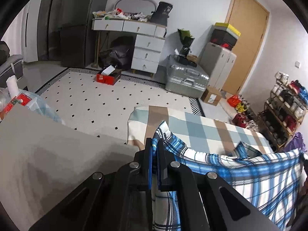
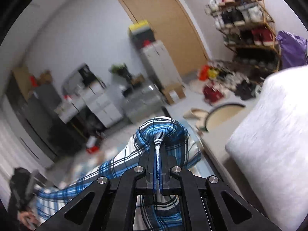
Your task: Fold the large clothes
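A cluttered bedroom fills both views: a cream rug with small black diamonds point(image 1: 92, 100) covers the floor at centre left of the left wrist view, a white dresser with drawers point(image 1: 142, 44) stands against the far wall at upper centre, a silver ribbed suitcase point(image 1: 186, 77) lies to its right, and a tan wooden door point(image 1: 244, 44) rises at upper right. A wire shoe rack loaded with shoes point(image 1: 284, 111) sits at the right edge.

In the lower half of that view lies a pale blue, cream and tan checked cloth point(image 1: 196, 127), spread flat. Above it hangs the blue, white and black plaid garment point(image 1: 256, 175), stretched from the lower centre toward the right edge. The left gripper point(image 1: 155, 148) has its jaws closed on one bunched edge of this garment, at lower centre.

The right wrist view is blurred. There the right gripper point(image 2: 158, 150) has its jaws clamped on a thin pinched fold of the same garment, which bulges just beyond the tips and trails toward the lower left. A white quilted bundle point(image 2: 273, 134) fills the right side.
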A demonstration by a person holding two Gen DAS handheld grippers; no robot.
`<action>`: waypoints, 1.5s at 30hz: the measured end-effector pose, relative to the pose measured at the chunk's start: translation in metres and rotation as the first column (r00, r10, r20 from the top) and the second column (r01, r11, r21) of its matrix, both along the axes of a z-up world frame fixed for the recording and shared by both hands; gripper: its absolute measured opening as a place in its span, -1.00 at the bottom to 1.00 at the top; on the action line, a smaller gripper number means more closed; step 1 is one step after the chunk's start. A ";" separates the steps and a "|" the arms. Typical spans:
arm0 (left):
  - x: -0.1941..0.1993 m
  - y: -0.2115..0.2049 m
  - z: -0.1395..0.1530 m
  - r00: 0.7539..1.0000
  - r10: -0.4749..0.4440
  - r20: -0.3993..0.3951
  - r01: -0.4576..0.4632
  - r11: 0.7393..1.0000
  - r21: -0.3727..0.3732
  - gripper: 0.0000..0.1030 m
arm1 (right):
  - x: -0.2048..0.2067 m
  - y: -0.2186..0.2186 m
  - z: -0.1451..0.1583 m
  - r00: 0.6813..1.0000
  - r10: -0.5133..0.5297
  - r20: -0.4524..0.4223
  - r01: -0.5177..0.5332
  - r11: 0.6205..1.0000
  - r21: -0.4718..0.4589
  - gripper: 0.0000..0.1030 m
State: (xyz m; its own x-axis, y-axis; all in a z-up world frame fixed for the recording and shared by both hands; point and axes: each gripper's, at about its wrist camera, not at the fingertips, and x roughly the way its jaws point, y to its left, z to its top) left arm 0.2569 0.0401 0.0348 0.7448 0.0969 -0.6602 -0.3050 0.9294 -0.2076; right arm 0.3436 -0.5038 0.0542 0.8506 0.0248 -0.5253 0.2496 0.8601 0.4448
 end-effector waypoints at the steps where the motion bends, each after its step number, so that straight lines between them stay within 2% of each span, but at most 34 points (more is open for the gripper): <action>1: 0.004 -0.001 -0.004 1.000 0.011 -0.024 -0.011 1.000 0.003 -1.00 | 0.007 0.001 -0.008 0.999 -0.001 -0.036 0.000 1.000 -0.010 -0.90; 3: 0.015 -0.005 -0.017 0.994 0.011 -0.111 -0.010 1.000 0.006 -0.99 | 0.026 0.005 -0.028 0.986 -0.004 -0.169 -0.005 0.999 -0.052 -0.79; 4: 0.014 -0.009 -0.019 0.991 -0.001 -0.137 0.002 1.000 0.007 -0.86 | 0.031 0.006 -0.036 0.975 -0.003 -0.223 -0.010 0.998 -0.058 -0.43; 5: 0.010 -0.011 -0.023 0.985 -0.021 -0.171 0.021 1.000 -0.001 -0.56 | 0.030 0.007 -0.043 0.967 0.007 -0.256 -0.019 0.999 -0.047 -0.09; 6: 0.003 -0.011 -0.025 0.982 -0.034 -0.184 0.031 0.999 -0.018 -0.35 | 0.024 0.008 -0.046 0.964 0.023 -0.264 -0.031 0.999 -0.026 -0.03; 7: -0.010 -0.010 -0.025 0.983 -0.044 -0.180 0.037 0.998 -0.042 0.02 | 0.013 0.011 -0.046 0.966 0.041 -0.256 -0.048 0.999 -0.019 -0.03; 8: -0.026 -0.009 -0.022 0.986 -0.046 -0.161 0.037 0.998 -0.060 0.14 | -0.003 0.015 -0.043 0.966 0.061 -0.251 -0.072 0.997 -0.034 0.04; 11: -0.077 -0.007 -0.017 0.991 -0.043 -0.123 0.032 0.995 -0.089 0.15 | -0.047 0.027 -0.033 0.966 0.112 -0.232 -0.135 0.987 -0.086 0.19; 14: -0.121 -0.004 -0.014 0.995 -0.005 -0.099 -0.006 0.994 -0.109 0.15 | -0.102 0.028 -0.029 0.971 0.130 -0.200 -0.147 0.986 -0.074 0.33; 19: -0.169 -0.014 -0.015 0.998 0.057 -0.023 -0.059 0.990 -0.126 0.15 | -0.163 0.021 -0.047 0.977 0.091 -0.192 -0.077 0.994 0.079 0.41; 21: -0.179 -0.026 -0.023 0.998 0.045 -0.038 -0.049 0.990 -0.133 0.15 | -0.180 0.020 -0.059 0.977 0.061 -0.206 -0.037 0.992 0.117 0.41; 24: -0.186 -0.041 -0.034 0.997 -0.002 -0.074 -0.012 0.982 -0.187 0.15 | -0.203 0.019 -0.079 0.975 0.041 -0.217 0.004 0.980 0.200 0.42; 27: -0.189 -0.055 -0.046 0.992 -0.038 -0.117 0.014 0.979 -0.203 0.15 | -0.210 0.024 -0.091 0.975 0.077 -0.210 -0.018 0.962 0.272 0.44; 28: -0.188 -0.059 -0.049 0.990 -0.051 -0.132 0.024 0.979 -0.203 0.15 | -0.209 0.027 -0.092 0.975 0.093 -0.202 -0.035 0.961 0.275 0.43; 30: -0.190 -0.069 -0.048 0.989 -0.067 -0.130 0.047 0.987 -0.152 0.15 | -0.205 0.031 -0.092 0.976 0.122 -0.179 -0.067 0.956 0.286 0.40; 34: -0.188 -0.076 -0.050 0.984 -0.101 -0.146 0.073 0.981 -0.180 0.15 | -0.197 0.040 -0.090 0.974 0.161 -0.156 -0.109 0.947 0.301 0.39; 42: -0.189 -0.090 -0.053 0.970 -0.169 -0.173 0.142 0.977 -0.157 0.15 | -0.207 0.041 -0.091 0.976 0.160 -0.151 -0.107 0.944 0.311 0.41; 45: -0.187 -0.093 -0.048 0.970 -0.190 -0.153 0.169 0.976 -0.141 0.15 | -0.210 0.040 -0.094 0.977 0.151 -0.154 -0.096 0.944 0.317 0.41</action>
State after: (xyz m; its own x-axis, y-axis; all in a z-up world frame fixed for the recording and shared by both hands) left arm 0.0694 -0.0527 -0.0130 0.6225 -0.1200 -0.7734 -0.1753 0.9417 -0.2873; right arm 0.1337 -0.4638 -0.0393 0.7268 0.3065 -0.6147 0.2472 0.7182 0.6504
